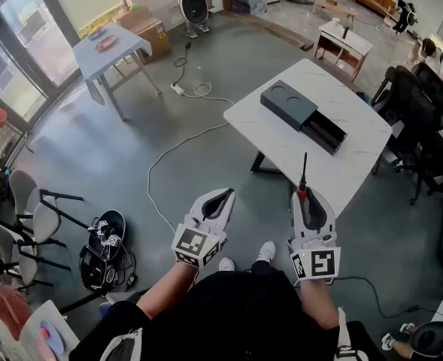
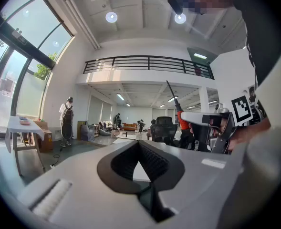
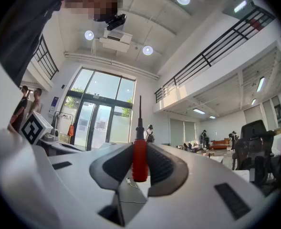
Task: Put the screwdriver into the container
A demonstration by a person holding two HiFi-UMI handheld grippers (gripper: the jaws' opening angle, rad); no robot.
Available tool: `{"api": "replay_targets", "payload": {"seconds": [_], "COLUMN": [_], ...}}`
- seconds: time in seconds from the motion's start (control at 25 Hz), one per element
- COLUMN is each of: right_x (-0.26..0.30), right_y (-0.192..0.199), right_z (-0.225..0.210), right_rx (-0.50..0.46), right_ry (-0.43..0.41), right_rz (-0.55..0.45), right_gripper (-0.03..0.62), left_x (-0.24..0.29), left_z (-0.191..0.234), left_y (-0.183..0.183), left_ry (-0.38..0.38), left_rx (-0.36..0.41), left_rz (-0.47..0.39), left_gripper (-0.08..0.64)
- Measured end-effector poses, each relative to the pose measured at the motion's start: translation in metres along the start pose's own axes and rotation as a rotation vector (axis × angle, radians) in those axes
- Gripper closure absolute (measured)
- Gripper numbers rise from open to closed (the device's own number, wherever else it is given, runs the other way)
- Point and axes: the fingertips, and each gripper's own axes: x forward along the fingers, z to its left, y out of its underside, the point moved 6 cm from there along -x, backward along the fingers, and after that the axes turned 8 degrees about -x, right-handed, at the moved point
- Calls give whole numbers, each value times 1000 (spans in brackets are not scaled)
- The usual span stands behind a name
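Now, right gripper [image 3: 139,148]: jaws clamped on the red handle of the screwdriver [image 3: 140,168]; dark shaft sticks out past the tips
left gripper [image 2: 139,144]: jaws together at the tips; nothing between them
container [image 1: 304,116]: dark; lies on the white table [image 1: 277,150]; ahead of both grippers, apart from the screwdriver

- The floor [image 1: 131,149] is grey and smooth.
- Big windows [image 1: 25,28] run along the left side and let daylight in.
- A white table [image 1: 341,164] stands in the middle of the room.
- A small pale table [image 1: 93,59] stands near the windows, with cardboard boxes [image 1: 150,28] just behind it.
- A long white cable [image 1: 149,177] snakes over the floor.
- Black office chairs [image 1: 417,119] stand at the right, and grey chairs [image 1: 22,186] at the left.
- High up is a balcony with a black railing [image 2: 147,63].
- Round lamps [image 2: 111,17] shine in the white ceiling.
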Motion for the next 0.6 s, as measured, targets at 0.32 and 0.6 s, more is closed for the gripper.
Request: {"api": "replay_targets", "payload": {"seconds": [0.32, 0.6], "right_x": [8, 9], "right_y": [3, 4], "right_z": [-1, -11], "right_rx": [2, 34], "right_ry": [3, 8], "right_rz": [0, -25], "right_gripper": [496, 495], "left_x": [4, 10], "left_z": [7, 6], "left_y": [-1, -2], "left_ry": [-1, -6], "left_rx": [3, 4], "left_rz": [-4, -5], "left_gripper": [551, 551]}}
